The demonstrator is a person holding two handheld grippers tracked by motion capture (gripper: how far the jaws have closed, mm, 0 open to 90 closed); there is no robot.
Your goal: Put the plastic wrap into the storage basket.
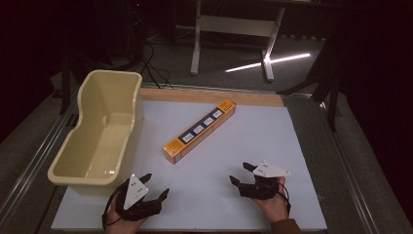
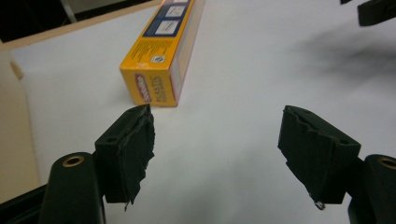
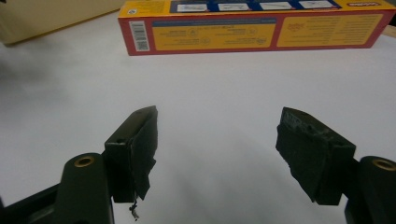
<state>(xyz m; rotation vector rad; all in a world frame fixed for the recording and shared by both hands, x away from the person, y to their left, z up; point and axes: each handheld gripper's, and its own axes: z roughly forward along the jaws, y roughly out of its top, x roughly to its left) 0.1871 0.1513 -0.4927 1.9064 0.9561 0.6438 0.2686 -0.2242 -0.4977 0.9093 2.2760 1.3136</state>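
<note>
A long yellow-orange box [image 1: 200,130] with blue label panels lies flat and diagonal in the middle of the white table sheet [image 1: 253,146]. My left gripper [image 1: 156,184] rests near the front left edge, open, with nothing between its jaws. In the left gripper view the box's near end [image 2: 156,81] lies just beyond my left gripper [image 2: 217,123]. My right gripper [image 1: 241,173] sits at the front right, open and empty. In the right gripper view the box's long red-edged side [image 3: 254,29] runs across the top, well beyond my right gripper [image 3: 217,123].
A cream plastic tub [image 1: 100,134], empty, stands along the left edge of the sheet, next to my left gripper. A wooden strip [image 1: 209,96] borders the far edge. Metal rails [image 1: 358,170] run down both sides of the table.
</note>
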